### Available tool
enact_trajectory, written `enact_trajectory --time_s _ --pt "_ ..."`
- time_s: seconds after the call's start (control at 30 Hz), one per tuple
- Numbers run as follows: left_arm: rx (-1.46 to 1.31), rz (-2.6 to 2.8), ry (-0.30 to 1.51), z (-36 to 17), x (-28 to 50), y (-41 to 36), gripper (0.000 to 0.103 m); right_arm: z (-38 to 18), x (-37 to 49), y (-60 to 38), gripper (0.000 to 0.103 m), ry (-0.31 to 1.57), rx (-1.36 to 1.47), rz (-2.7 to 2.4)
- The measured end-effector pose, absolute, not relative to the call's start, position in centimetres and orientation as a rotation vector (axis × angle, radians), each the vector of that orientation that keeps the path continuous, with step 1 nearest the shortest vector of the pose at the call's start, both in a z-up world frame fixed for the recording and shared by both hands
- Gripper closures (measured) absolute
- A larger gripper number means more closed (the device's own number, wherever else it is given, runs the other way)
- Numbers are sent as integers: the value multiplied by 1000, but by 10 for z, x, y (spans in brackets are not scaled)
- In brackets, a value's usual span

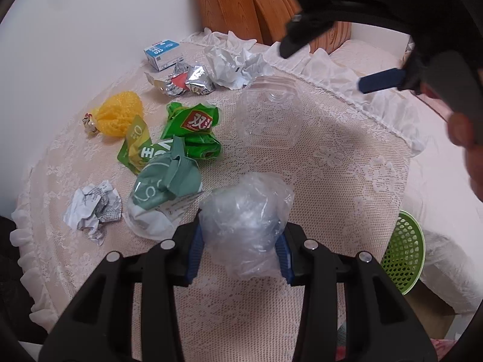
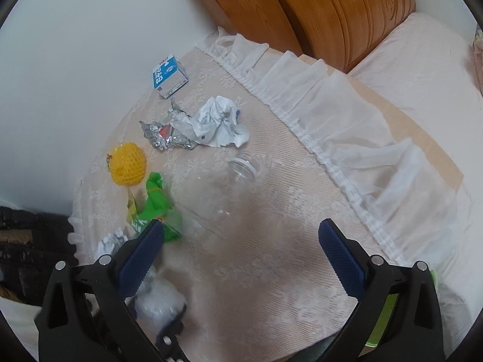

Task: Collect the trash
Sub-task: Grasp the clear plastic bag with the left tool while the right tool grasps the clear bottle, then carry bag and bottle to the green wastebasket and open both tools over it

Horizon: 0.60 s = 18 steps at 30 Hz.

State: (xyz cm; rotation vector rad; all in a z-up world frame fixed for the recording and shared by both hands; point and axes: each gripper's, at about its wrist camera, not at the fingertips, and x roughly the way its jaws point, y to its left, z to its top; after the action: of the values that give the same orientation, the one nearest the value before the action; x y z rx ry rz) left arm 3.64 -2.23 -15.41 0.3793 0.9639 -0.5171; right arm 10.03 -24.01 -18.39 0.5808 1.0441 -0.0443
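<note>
- On the lace tablecloth, far left in the left wrist view, a crumpled white paper lies by itself near the frilled edge; above it sits a yellow foam net with a small wrapper scrap touching its left end.
- Next rightward, a green drink pouch lies against a crumpled grey-green and white bag; a green snack wrapper with a red label touches both from above.
- Toward the wall, a small blue and white carton stands apart; just in front of it a silver foil wrapper touches a big crumpled white paper.
- In the middle, a clear plastic jar lies on its side, mouth turned away from the left wrist camera, apart from the other litter.
- The left gripper is clamped on a crumpled clear plastic bag; its blue pads press the bag from both sides, low over the cloth.
- At the right, off the table edge and lower, a green mesh basket shows.
- The right gripper hangs above the cloth with its jaws spread wide and nothing between them; in its own view the clear jar lies ahead of the fingers; the same gripper shows at the upper right of the left wrist view.
- Behind the table stands a wooden headboard with a pale mattress beside it.
</note>
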Motion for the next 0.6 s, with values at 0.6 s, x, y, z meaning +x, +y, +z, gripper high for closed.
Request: enact_trajectory --time_s 0.6 --pt "313 -476 943 -134 30 18 63 -230 150 -204 29 1206 546 -113"
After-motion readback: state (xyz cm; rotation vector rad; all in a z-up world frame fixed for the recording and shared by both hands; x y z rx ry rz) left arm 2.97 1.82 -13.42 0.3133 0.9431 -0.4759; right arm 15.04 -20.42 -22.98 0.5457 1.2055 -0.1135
